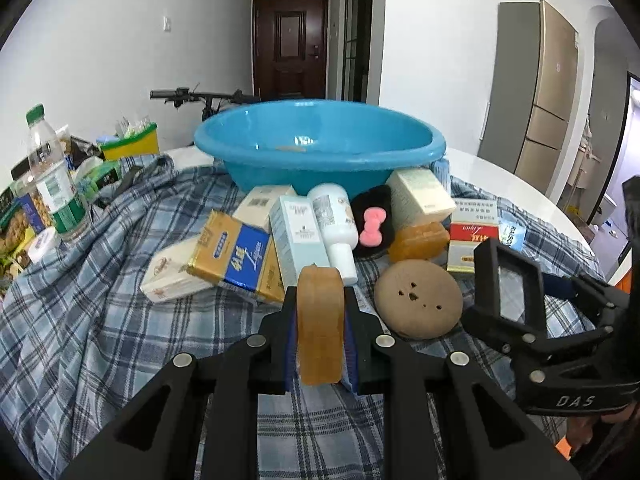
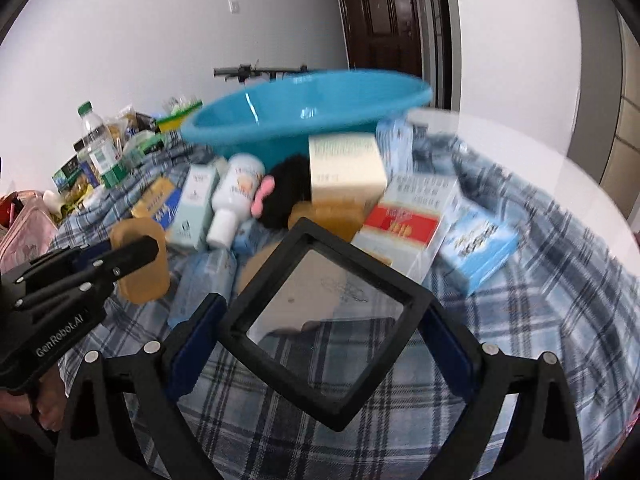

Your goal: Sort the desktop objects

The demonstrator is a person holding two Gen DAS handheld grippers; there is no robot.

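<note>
Ok so from where I sit: left gripper [image 1: 320,320] has its jaws clamped on an amber soap bar [image 1: 320,324], held upright on edge, lifted over the near part of the plaid cloth [image 1: 80,320] that covers the tabletop [image 1: 520,184]. Right gripper [image 2: 320,344] has its jaws pinched on two opposite corners of a black square frame box [image 2: 326,320] w/ a clear window, held tilted like a diamond, also up off the cloth. In the left cam I see that same box at the right side, near the cloth's right edge.

Rest of the pile sits mid-tabletop, just in front of the blue basin [image 1: 320,144] at the far side: gold/blue carton [image 1: 236,256] leaning on a white pack [image 1: 176,276], pale blue box [image 1: 296,236], white bottle [image 1: 336,224] lying neck toward me, black fuzzy thing w/ a pink bow [image 1: 372,232], cream box [image 1: 420,196], second amber bar [image 1: 418,242], red/white carton [image 1: 472,240]. Round wooden disc [image 1: 418,300] w/ small holes lies flat just right of the left jaws.

Water bottle [image 1: 56,184] stands at the left edge among snack packs. Right cam is motion-blurred, so labels aren't readable.
</note>
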